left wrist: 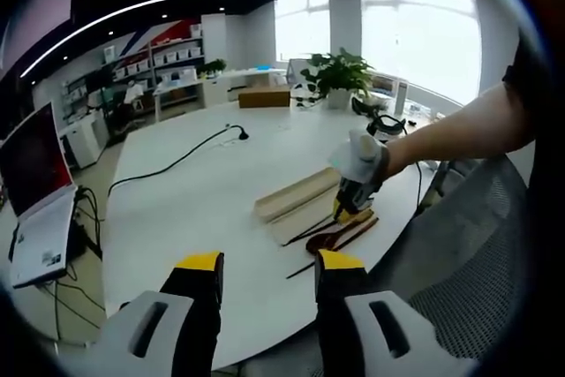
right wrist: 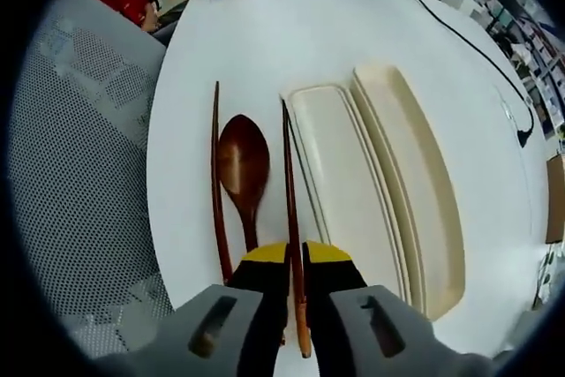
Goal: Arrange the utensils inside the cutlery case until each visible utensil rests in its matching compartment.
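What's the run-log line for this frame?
right gripper: shut on chopstick | left gripper: open, idle | spoon, second chopstick: on table | case: empty

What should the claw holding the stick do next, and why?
Probably lift the chopstick and carry it over into the open cutlery case. The right claw looks closed on its near end, while the case tray beside it has nothing in it, and the spoon and other chopstick lie on the table.
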